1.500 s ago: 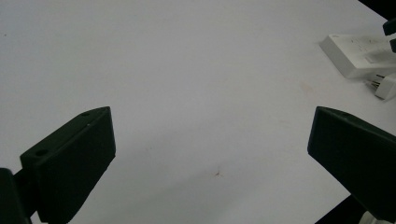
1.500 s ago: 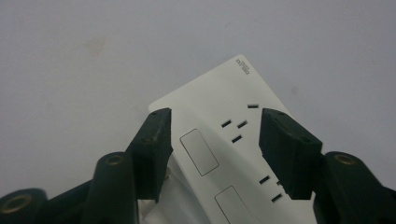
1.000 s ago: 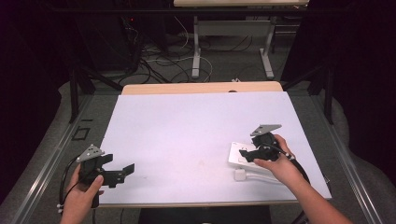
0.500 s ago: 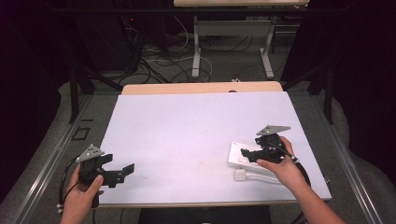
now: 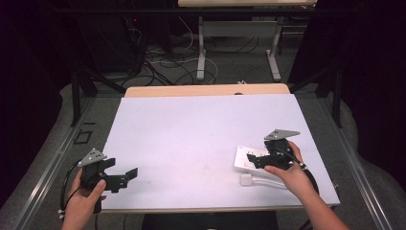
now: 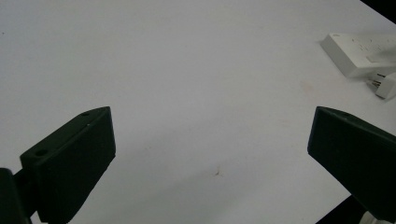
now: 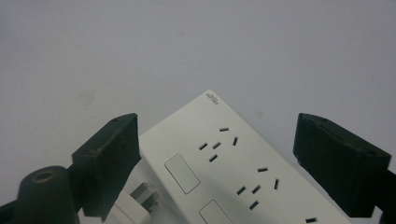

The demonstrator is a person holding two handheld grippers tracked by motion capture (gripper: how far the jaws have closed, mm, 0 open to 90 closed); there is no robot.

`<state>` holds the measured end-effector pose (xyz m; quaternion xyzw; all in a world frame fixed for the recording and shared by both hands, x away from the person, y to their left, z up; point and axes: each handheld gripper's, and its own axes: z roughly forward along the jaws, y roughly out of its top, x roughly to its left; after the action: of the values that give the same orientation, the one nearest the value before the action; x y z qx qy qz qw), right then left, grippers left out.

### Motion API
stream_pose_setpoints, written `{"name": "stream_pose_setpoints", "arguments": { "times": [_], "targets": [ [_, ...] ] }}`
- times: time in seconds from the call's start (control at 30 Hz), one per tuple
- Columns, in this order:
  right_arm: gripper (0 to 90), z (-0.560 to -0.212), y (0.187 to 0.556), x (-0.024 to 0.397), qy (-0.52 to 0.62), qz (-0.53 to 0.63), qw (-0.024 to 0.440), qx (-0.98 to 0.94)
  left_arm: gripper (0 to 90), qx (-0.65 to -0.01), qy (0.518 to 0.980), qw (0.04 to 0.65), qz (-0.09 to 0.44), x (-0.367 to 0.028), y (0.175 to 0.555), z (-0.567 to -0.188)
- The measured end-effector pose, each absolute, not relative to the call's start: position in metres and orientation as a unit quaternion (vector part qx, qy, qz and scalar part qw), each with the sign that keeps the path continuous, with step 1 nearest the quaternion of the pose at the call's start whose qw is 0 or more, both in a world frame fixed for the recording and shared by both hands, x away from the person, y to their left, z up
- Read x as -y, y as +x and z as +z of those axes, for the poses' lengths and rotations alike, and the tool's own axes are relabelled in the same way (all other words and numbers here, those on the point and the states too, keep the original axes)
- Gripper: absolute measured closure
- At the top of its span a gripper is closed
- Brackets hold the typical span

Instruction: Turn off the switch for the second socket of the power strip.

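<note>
Power strip between parted jaws of the right hand-held gripper

Power strip (image 7: 233, 172) is seen as a flat white block with rows of small dark socket slots, rectangular switch panels and a tiny printed mark at one corner. It is laid on the white worktop (image 5: 201, 129), near the front right part, with one end pointing toward the middle of the surface. A white plug (image 7: 140, 198) with metal prongs is seen just beside its long edge, and in the high view a white cable is led from the strip along the front of the worktop.

The right hand-held gripper (image 5: 254, 159) is held low over the strip, gripped by the person's right hand. In the right gripper view the strip is framed between the two black jaws, which are set wide apart; they have just been opening, and neither pad is pressed on the strip.

The left hand-held gripper (image 5: 128, 175) is held at the front left corner of the worktop, well apart from the strip. Its jaws are spread wide, with nothing between them, and the strip is seen far off at the upper right of the left gripper view.
</note>
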<state>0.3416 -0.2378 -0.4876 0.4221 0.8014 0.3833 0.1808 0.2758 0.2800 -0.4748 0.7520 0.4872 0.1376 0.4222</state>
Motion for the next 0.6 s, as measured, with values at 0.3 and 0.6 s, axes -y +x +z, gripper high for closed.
{"name": "stream_pose_setpoints", "arguments": {
  "times": [0.3,0.6],
  "targets": [
    [3.7,-0.482,0.334,0.235,0.421,0.392,0.191,-0.795,1.0,-0.487,0.752,0.423,0.137,-0.28,0.276,-0.475],
    [0.0,-0.475,0.329,0.234,0.421,0.403,0.197,-0.788,1.0,-0.486,0.752,0.424,0.138,-0.28,0.276,-0.474]
  ]
}}
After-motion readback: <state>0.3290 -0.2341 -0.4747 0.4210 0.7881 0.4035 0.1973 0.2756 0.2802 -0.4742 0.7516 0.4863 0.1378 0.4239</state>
